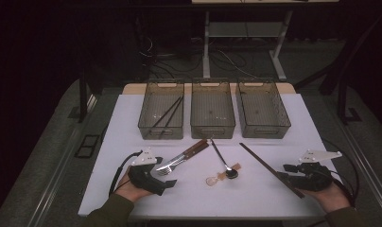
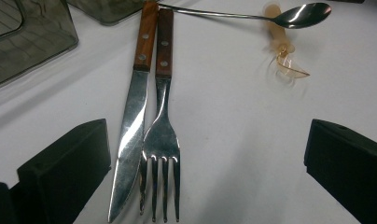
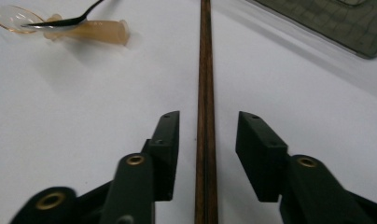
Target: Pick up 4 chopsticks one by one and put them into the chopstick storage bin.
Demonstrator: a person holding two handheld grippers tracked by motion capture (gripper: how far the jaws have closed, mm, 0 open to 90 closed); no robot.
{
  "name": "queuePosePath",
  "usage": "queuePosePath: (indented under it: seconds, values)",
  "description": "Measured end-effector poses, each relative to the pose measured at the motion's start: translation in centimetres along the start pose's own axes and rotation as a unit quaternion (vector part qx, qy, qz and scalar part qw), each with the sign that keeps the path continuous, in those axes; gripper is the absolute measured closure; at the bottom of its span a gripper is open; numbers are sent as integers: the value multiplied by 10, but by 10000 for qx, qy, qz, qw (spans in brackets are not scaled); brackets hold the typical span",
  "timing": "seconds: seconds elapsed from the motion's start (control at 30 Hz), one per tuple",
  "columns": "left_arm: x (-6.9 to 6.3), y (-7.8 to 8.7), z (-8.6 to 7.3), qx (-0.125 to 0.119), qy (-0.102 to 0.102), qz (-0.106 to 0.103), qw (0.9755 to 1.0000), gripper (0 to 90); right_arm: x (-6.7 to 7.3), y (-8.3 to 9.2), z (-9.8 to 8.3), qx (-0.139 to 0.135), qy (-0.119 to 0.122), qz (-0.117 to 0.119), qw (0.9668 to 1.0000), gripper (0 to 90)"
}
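A pair of dark wooden chopsticks (image 1: pixel 269 169) lies slanted on the white table at the right. My right gripper (image 1: pixel 284 173) sits at their near end. In the right gripper view the chopsticks (image 3: pixel 205 93) run straight between the jaws of that gripper (image 3: pixel 207 140), with a gap on each side, so it is open. My left gripper (image 1: pixel 166 176) rests at the front left, open wide (image 2: pixel 207 172). A wood-handled knife (image 2: pixel 130 140) and fork (image 2: pixel 162 140) lie side by side between its jaws, tips toward it and untouched.
Three smoky plastic bins stand in a row at the back: the left one (image 1: pixel 160 130) holds dark chopsticks (image 1: pixel 168 113), beside it the middle (image 1: pixel 212 128) and right (image 1: pixel 264 128) ones. A metal spoon (image 1: pixel 222 158) lies across a clear amber plastic spoon (image 1: pixel 216 178) mid-table.
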State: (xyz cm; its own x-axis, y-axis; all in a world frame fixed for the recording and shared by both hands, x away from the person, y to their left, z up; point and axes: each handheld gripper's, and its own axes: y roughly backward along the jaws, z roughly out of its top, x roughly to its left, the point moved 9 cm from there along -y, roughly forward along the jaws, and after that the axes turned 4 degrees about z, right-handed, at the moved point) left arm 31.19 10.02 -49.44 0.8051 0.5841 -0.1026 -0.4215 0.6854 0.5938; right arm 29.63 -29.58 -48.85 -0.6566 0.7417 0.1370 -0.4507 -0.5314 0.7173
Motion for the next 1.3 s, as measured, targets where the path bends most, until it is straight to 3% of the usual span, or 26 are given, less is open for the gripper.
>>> queuePosePath:
  seconds: [0.4, 0.93, 1.3]
  values:
    - [0, 0, 0, 6, -2, 8, 10000, 0, -7, -7, -9, 369, -23, -4, 9993, 782]
    - [1, 0, 0, 19, -17, 24, 10000, 0, -8, -11, -15, 587, -34, 34, 9983, 818]
    - [0, -1, 0, 23, -21, 24, 10000, 0, -10, -15, -18, 692, 103, -1, 9975, 825]
